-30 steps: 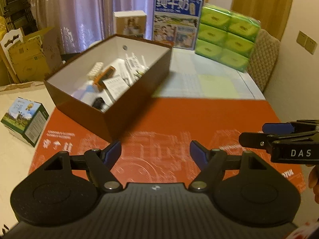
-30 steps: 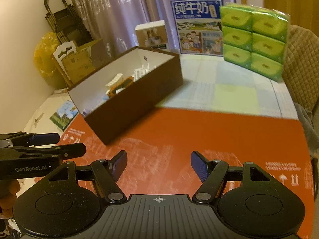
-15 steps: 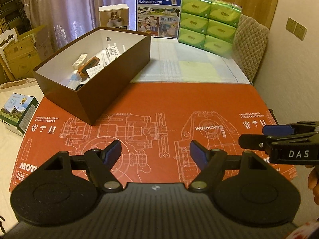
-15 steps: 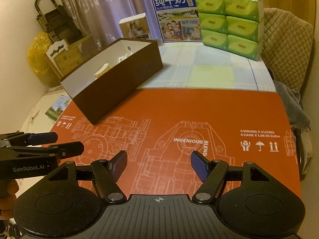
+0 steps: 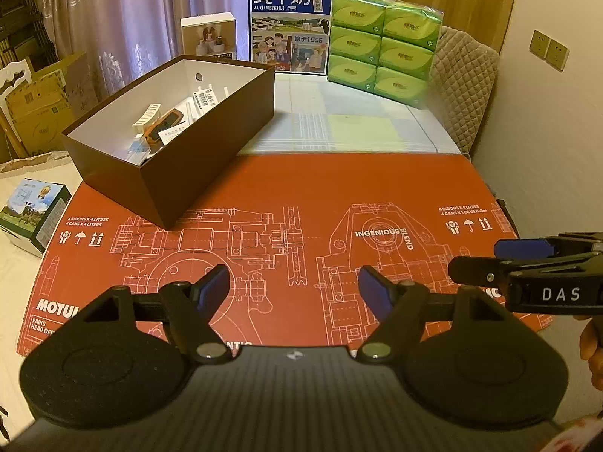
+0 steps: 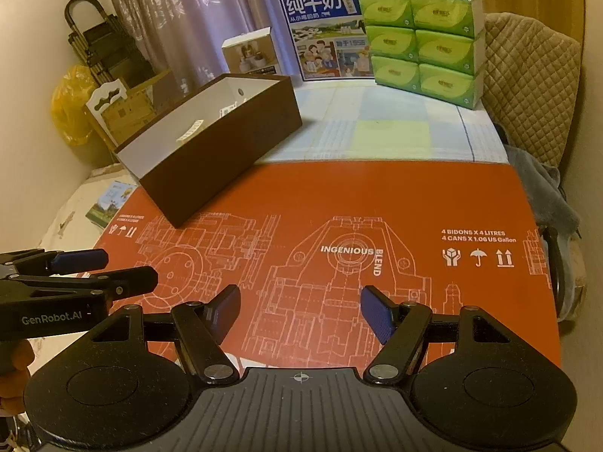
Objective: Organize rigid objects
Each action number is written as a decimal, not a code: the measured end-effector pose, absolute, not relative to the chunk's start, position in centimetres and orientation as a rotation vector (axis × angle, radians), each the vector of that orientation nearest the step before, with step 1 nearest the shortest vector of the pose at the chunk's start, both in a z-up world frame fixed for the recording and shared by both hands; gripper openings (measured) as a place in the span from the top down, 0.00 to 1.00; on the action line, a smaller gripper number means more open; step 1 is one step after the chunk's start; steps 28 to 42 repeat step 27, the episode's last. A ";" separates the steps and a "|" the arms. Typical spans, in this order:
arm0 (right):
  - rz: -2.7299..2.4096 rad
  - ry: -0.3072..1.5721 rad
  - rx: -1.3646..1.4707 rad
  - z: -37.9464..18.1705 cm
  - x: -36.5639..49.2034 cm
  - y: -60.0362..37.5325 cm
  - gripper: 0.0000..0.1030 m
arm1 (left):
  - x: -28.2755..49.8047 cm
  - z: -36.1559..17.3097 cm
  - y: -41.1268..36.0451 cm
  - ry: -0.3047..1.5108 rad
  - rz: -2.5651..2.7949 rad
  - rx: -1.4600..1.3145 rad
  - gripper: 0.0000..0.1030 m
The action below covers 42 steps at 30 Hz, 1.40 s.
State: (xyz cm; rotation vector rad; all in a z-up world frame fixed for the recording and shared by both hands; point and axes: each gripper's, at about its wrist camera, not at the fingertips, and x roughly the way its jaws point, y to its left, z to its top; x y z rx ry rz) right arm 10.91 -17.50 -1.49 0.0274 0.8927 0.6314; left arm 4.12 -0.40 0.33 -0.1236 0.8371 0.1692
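Observation:
A brown open box (image 5: pixel 211 139) with a white inside stands on the far left of the red printed mat (image 5: pixel 301 196). Several small items (image 5: pixel 166 128) lie in it: white packets, an orange piece, labelled cards. In the right wrist view the same box (image 6: pixel 226 143) shows little of its contents. My left gripper (image 5: pixel 294 288) hovers open over the near part of the mat, nothing between its fingers. My right gripper (image 6: pixel 299 307) is open and empty too, level with the left one, whose side shows at the left edge (image 6: pixel 75 275).
At the back of the table stand a blue milk carton box (image 5: pixel 290 26), a stack of green tissue packs (image 5: pixel 384 45) and a small white box (image 5: pixel 209 35). A small green box (image 5: pixel 30 214) lies left of the mat. A quilted chair (image 5: pixel 463 86) is at the right.
Both grippers have drawn back from the brown box toward the near edge of the mat, so more of the mat shows. Their jaws stayed as wide as before.

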 end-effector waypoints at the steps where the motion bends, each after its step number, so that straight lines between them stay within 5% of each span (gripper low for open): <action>1: 0.631 0.892 0.028 -1.5 10.8 -17.6 0.34 | 4.1 0.4 -0.5 0.837 0.168 -0.123 0.30; 42: 0.635 0.892 0.036 -1.6 9.6 -19.8 0.34 | 3.1 0.7 -3.0 0.834 0.169 -0.115 0.30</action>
